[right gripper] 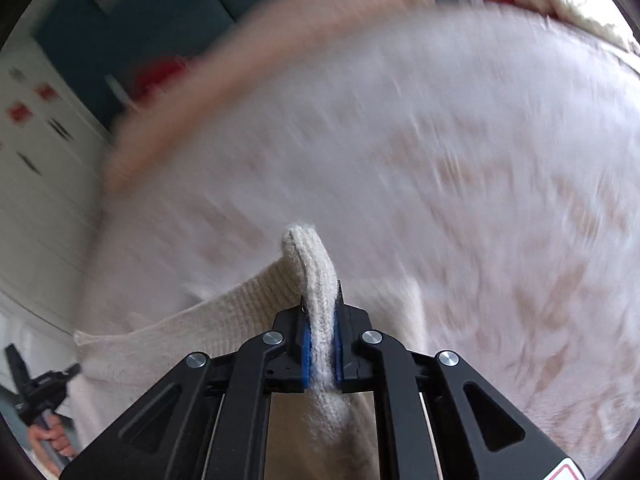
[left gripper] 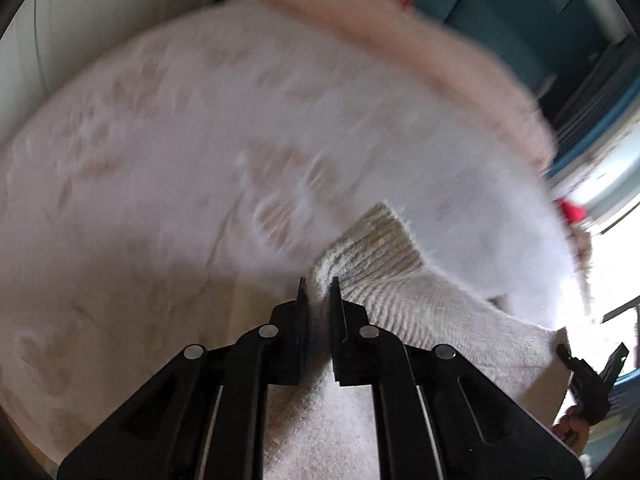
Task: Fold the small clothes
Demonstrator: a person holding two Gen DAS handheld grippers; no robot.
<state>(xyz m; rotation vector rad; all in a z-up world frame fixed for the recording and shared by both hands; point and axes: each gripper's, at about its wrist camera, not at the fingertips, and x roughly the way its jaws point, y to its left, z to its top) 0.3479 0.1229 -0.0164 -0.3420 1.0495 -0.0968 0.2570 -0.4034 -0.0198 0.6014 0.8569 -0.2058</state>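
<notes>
Gripping with both tools at once, I have my left gripper [left gripper: 319,280] clamped on a ribbed edge of the cream knit sweater [left gripper: 384,248], its black jaws drawn nearly together with a thin fold of wool pinched between them. My right gripper [right gripper: 320,300] is likewise closed on the sweater's ribbed hem [right gripper: 316,276], which stands up in a narrow loop above the blue pads [right gripper: 306,344] and runs down between them toward the camera. Between the two grips the knit stretches across, and in the right wrist view its ribbed border [right gripper: 224,304] leads off to the left toward my other hand [right gripper: 52,440], seen low at the picture's edge around its handle. In the left wrist view my right hand [left gripper: 576,428] shows the same way at the lower right. Beneath the sweater lies a fluffy white blanket [left gripper: 200,128] with faint beige marks, edged along its far side by a pale pink fuzzy band [left gripper: 420,36]. Both views are blurred, so finer detail of the blanket's pattern is beyond telling.
</notes>
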